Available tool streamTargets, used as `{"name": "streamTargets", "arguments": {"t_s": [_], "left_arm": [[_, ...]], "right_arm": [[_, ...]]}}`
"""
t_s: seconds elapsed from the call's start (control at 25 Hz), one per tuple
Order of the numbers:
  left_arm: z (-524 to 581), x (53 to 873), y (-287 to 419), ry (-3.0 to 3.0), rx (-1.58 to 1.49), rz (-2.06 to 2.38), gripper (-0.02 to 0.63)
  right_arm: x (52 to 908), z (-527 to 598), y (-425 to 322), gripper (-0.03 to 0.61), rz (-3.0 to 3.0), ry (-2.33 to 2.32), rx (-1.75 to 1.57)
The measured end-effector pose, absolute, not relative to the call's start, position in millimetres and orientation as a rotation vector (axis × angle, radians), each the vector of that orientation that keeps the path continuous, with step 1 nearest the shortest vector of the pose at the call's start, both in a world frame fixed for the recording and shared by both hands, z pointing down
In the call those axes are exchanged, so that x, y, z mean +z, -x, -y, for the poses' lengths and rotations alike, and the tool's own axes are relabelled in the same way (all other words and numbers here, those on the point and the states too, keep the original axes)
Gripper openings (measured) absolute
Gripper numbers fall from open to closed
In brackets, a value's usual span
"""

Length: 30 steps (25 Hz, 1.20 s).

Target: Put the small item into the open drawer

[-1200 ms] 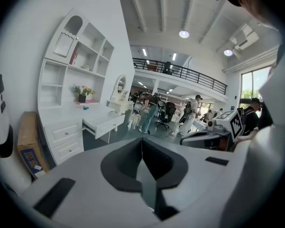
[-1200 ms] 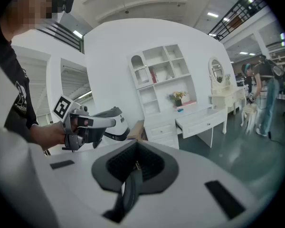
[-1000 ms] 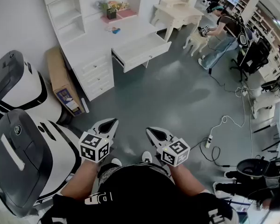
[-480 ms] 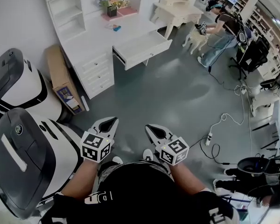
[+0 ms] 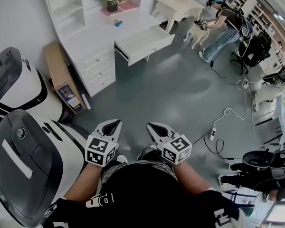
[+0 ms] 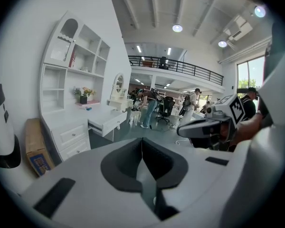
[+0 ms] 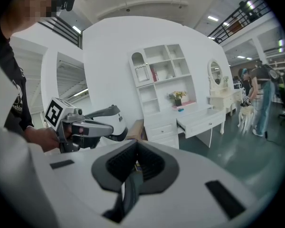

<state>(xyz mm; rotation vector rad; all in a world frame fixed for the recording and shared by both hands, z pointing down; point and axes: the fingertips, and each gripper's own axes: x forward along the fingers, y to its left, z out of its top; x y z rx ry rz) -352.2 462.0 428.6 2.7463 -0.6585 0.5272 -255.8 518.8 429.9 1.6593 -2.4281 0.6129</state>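
Nearest, the left gripper (image 5: 110, 126) and right gripper (image 5: 157, 130) hang side by side at the person's waist, well short of the worktop (image 5: 92, 34). Each has its jaws pressed together with nothing between them. A stretch of grey floor (image 5: 171, 89) lies between them and the worktop. The open drawer (image 5: 145, 42) juts from the worktop's front and looks empty. Farther back, on the worktop itself, lies the small item (image 5: 116, 23), a bluish thing too small to identify, near a flower pot (image 5: 113, 6). By this showing the task has hardly begun: the approach, the pickup and the drop into the drawer are all left to do.
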Motion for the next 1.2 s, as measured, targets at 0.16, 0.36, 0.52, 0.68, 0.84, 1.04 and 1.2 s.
{"name": "streamTargets", "arguments": {"t_s": [0.16,0.36,0.52,0.68,0.84,1.04,1.2], "left_arm": [[-457,433,357,-2.730,0.518,0.659,0.015],[-440,437,347,-2.704,0.507,0.680,0.015],[-417,439,334,-2.643,0.462,0.688,0.015],[-385,449,326,-2.559,0.468,0.734,0.015],[-348,448,299,-2.567,0.484,0.766,0.015],[-304,433,253,-2.607,0.476,0.766,0.015],[-279,425,222,-2.616,0.500,0.780,0.015]], "right_arm": [[434,-516,253,0.009,2.403,-1.674,0.641],[435,-496,239,0.009,2.404,-1.672,0.642],[439,-467,223,0.009,2.426,-1.657,0.664],[436,-430,206,0.009,2.462,-1.626,0.668],[431,-393,176,0.009,2.486,-1.620,0.655],[437,-353,131,0.009,2.479,-1.657,0.707],[431,-328,97,0.009,2.501,-1.670,0.736]]}}
